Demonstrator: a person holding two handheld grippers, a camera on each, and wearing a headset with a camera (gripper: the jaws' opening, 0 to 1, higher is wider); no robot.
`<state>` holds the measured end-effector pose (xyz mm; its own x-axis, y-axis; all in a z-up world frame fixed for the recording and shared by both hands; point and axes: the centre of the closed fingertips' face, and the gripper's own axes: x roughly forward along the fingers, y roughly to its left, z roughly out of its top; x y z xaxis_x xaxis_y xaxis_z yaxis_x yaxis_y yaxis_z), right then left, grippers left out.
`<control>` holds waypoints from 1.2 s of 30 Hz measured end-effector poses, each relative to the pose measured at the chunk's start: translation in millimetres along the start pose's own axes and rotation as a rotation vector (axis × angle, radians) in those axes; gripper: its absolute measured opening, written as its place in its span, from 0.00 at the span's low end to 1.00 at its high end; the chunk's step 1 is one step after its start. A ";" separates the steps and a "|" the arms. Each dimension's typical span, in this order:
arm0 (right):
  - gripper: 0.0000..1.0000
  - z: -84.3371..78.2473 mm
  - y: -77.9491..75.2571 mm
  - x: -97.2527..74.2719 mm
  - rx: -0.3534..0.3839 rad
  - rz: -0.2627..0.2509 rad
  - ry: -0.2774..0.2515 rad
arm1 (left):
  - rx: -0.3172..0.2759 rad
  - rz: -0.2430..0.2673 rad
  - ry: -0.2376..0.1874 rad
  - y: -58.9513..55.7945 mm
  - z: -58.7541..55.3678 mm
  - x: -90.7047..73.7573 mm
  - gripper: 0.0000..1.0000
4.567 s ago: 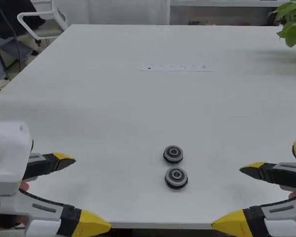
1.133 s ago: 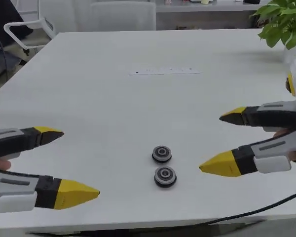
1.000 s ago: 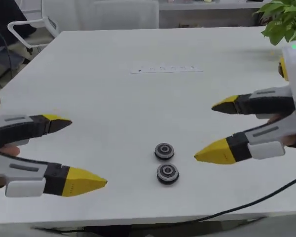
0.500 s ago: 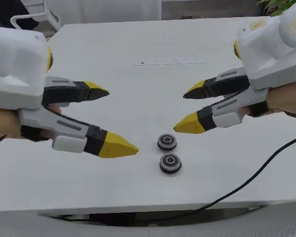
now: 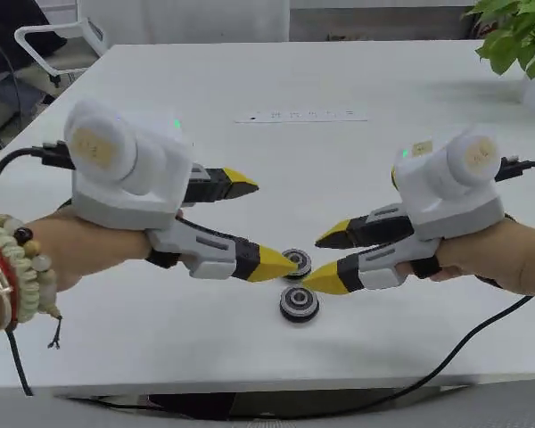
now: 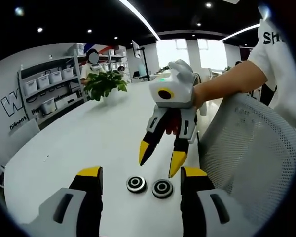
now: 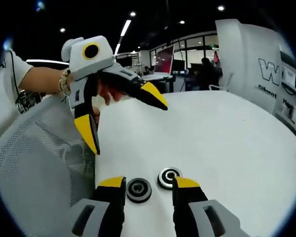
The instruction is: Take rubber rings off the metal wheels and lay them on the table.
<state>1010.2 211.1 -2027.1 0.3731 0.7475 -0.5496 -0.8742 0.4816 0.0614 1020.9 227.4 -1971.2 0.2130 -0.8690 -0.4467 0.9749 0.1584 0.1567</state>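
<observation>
Far wheel [image 5: 300, 261] and near wheel [image 5: 299, 303] are lying close together near the table's [image 5: 383, 116] front edge. Left gripper [image 5: 272, 227] and right gripper [image 5: 312, 260] are hovering above them, tips facing, both spread wide, gripping nothing.

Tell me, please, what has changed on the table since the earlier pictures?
The left gripper and right gripper have moved inward from the table's near edge and now flank the wheels, jaws open, holding nothing. The wheels lie where they were, untouched.
</observation>
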 end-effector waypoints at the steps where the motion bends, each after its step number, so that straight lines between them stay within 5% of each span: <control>1: 0.33 -1.4 -0.1 0.2 -0.003 -0.001 0.002 | -0.023 -0.012 -0.015 -1.2 1.3 4.3 0.58; 6: 0.28 -16.6 0.9 4.3 0.020 0.015 0.036 | -0.032 0.002 -0.033 1.3 -0.7 17.2 0.51; 12: 0.23 -27.3 11.0 9.2 0.001 0.051 0.086 | -0.053 0.000 -0.037 -5.8 -17.0 22.2 0.35; 17: 0.22 -40.3 16.5 13.7 -0.011 0.064 0.140 | -0.206 -0.013 -0.072 -14.7 -26.5 29.2 0.29; 21: 0.21 -52.6 20.8 15.1 -0.026 0.074 0.192 | -0.164 -0.025 -0.055 -20.6 -29.5 35.2 0.28; 24: 0.21 -55.3 19.8 16.4 -0.023 0.070 0.205 | -0.117 -0.064 -0.002 -30.9 -42.1 40.5 0.26; 36: 0.22 -46.5 13.9 18.3 0.025 0.051 0.161 | -0.087 -0.079 0.088 -31.7 -66.3 47.0 0.17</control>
<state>990.5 210.2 -2075.1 0.2721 0.6894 -0.6713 -0.8819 0.4577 0.1126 1004.3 212.6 -2055.6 0.1369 -0.8364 -0.5308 0.9899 0.1347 0.0432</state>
